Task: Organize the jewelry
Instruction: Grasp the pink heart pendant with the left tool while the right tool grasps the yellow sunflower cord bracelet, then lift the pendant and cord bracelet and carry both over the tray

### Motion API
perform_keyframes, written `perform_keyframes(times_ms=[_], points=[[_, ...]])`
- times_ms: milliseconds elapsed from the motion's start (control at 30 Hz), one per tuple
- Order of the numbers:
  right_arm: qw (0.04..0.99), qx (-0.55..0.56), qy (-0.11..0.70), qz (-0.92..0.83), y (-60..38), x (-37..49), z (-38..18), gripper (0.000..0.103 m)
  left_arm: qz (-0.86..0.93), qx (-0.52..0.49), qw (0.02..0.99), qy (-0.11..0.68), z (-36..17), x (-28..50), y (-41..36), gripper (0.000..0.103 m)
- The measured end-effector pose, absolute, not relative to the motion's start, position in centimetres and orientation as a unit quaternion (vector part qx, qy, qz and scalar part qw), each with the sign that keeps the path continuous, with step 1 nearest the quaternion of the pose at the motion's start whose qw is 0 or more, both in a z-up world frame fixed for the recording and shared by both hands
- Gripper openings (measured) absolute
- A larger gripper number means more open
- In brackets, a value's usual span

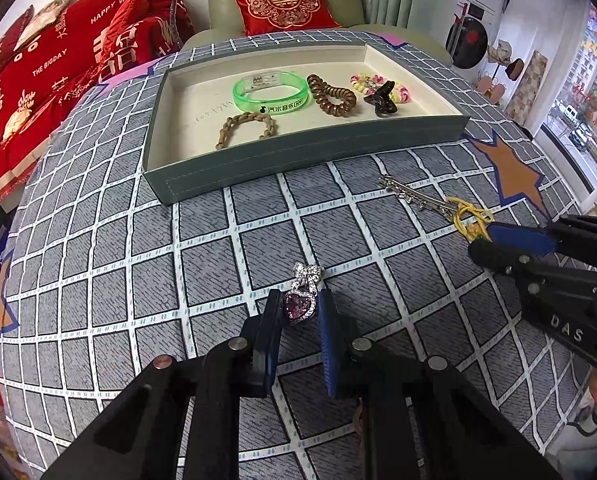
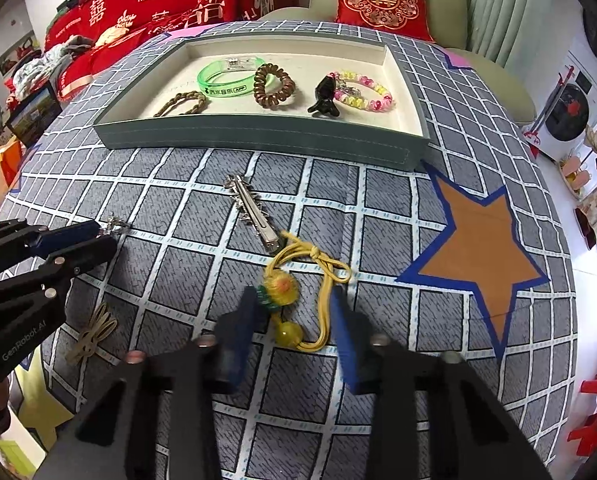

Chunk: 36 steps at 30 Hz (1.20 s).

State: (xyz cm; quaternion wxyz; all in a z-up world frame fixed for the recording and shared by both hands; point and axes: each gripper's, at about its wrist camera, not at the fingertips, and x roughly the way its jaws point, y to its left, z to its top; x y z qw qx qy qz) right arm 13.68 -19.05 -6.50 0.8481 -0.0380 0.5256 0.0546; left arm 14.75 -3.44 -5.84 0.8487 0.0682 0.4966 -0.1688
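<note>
My left gripper (image 1: 299, 300) is shut on a purple heart pendant (image 1: 299, 306) with a rhinestone bow, low over the checked cloth. My right gripper (image 2: 296, 300) is open, its fingers on either side of a yellow bead hair tie (image 2: 298, 288) lying on the cloth. A silver hair clip (image 2: 252, 210) lies just beyond the tie. The grey tray (image 1: 298, 160) at the back holds a green bangle (image 1: 272, 96), a brown coil tie (image 1: 331, 95), a braided brown bracelet (image 1: 244, 128), a black claw clip (image 1: 380, 100) and a pink-yellow bead bracelet (image 2: 364, 90).
An olive elastic band (image 2: 92, 334) lies on the cloth at the left of the right wrist view. An orange star (image 2: 478, 256) is printed on the cloth to the right. Red bedding and a sofa with a red cushion (image 1: 284, 0) lie behind the tray.
</note>
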Motion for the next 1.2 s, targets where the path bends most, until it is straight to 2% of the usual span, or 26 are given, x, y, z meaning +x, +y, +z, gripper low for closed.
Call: perform_keyframes(times_ms=[67, 400, 500, 833, 900, 933, 967, 1100, 1200], points=[[0.849, -0.034, 0.525, 0.055, -19.2, 13.6, -6.5, 0.012, -0.17, 0.059, 0.849, 0.497, -5.8, 14.7, -3.1, 0.028], [0.86, 0.029, 0.505, 0.061, -21.9, 13.0, -5.1, 0.012, -0.174, 0.045, 0.851, 0.493, -5.3, 14.3, -2.3, 0.028], [0.864, 0.039, 0.498, 0.065, -22.4, 12.9, -4.3, 0.01, -0.18, 0.041, 0.853, 0.488, -4.6, 14.1, -2.2, 0.028], [0.861, 0.057, 0.498, 0.083, -22.7, 13.0, -4.0, 0.011, -0.187, 0.039, 0.858, 0.477, -3.5, 13.7, -2.3, 0.028], [0.858, 0.044, 0.505, 0.082, -22.2, 13.0, -4.5, 0.03, -0.187, 0.04, 0.858, 0.477, -3.5, 13.7, -2.3, 0.028], [0.856, 0.036, 0.51, 0.081, -21.8, 13.0, -4.8, 0.061, -0.187, 0.04, 0.858, 0.477, -3.5, 13.7, -2.2, 0.028], [0.855, 0.028, 0.511, 0.078, -21.5, 13.0, -5.1, 0.074, -0.187, 0.04, 0.858, 0.477, -3.4, 13.7, -2.2, 0.028], [0.849, 0.011, 0.521, 0.082, -20.5, 13.0, -6.1, 0.072, -0.185, 0.04, 0.859, 0.476, -3.3, 13.5, -2.0, 0.028], [0.851, -0.025, 0.52, 0.061, -19.7, 12.9, -6.7, 0.042, -0.181, 0.038, 0.859, 0.477, -3.2, 13.5, -1.9, 0.028]])
